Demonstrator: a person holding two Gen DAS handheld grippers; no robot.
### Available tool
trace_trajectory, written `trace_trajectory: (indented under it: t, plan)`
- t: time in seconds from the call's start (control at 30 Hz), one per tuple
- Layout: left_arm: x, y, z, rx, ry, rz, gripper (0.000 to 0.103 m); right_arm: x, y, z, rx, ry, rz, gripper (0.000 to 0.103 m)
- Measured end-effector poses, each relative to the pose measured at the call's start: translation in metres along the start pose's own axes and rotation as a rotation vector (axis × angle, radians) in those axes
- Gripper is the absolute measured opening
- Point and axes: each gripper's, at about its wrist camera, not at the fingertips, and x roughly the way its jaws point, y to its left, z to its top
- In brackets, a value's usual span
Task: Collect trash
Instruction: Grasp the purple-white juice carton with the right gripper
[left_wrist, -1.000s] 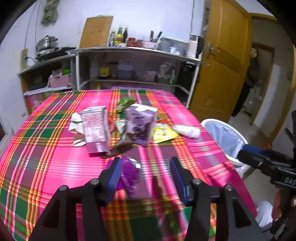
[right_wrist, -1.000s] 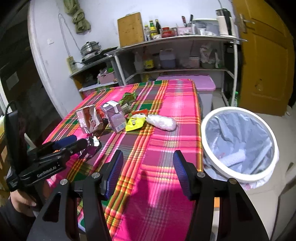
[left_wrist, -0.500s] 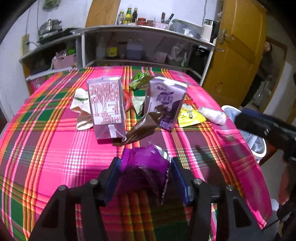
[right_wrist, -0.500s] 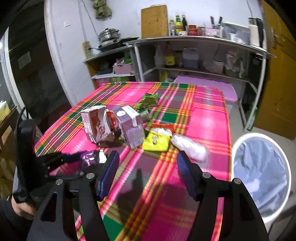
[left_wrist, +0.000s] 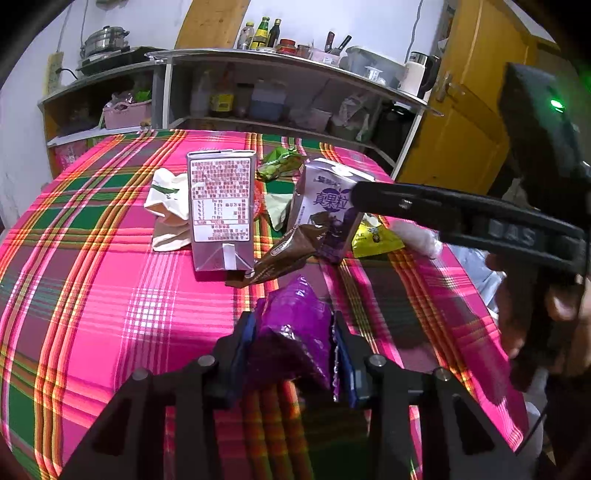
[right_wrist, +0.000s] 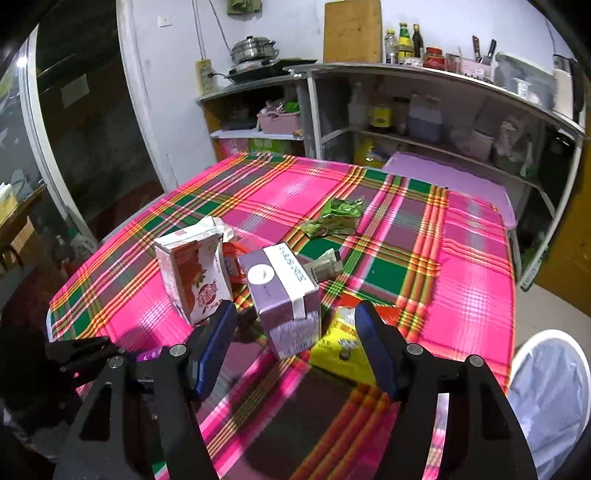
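Plaid tablecloth (left_wrist: 110, 288) (kitchen shelves (right_wrist: 424, 110) behind) — trash cartons (left_wrist: 221, 210) scattered.

Left gripper (left_wrist: 295, 343): jaws, open a second ago, now closed on purple wrapper (left_wrist: 295, 325).
Right gripper (right_wrist: 295, 343): moved from beside the bin (right_wrist: 550, 398) to over the purple carton (right_wrist: 284, 295) and yellow packet (right_wrist: 340, 350); jaws apart.
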Motion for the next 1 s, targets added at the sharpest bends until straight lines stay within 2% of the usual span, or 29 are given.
trace_trajectory:
  t: [0.13,0.17,0.2,0.23,0.5,0.73,1.0]
  plan:
    - [0.000,0.000,0.000,-0.001,0.000,-0.008,0.041,0.011,-0.003,0.007,0.016,0.019,0.015,0.067]
    - [0.000,-0.001,0.000,-0.002,-0.001,-0.009,0.041,0.014,-0.004,0.008,0.024,0.027,0.023,0.062]
    - [0.000,-0.001,0.000,-0.004,-0.001,-0.012,0.041,0.014,-0.004,0.008,0.027,0.032,0.032,0.048]
    - [0.000,0.000,0.001,-0.005,-0.002,-0.013,0.041,0.016,-0.002,0.009,0.028,0.039,0.040,0.044]
    - [-0.010,-0.002,0.000,0.001,-0.024,-0.017,0.041,-0.001,0.009,0.007,0.017,0.006,0.023,0.043]
    - [-0.031,-0.011,0.000,0.022,-0.060,-0.025,0.041,-0.039,0.009,0.002,0.035,-0.061,-0.001,0.043]
    - [-0.049,-0.032,0.005,0.054,-0.096,-0.064,0.041,-0.087,0.000,-0.020,0.091,-0.120,-0.037,0.041]
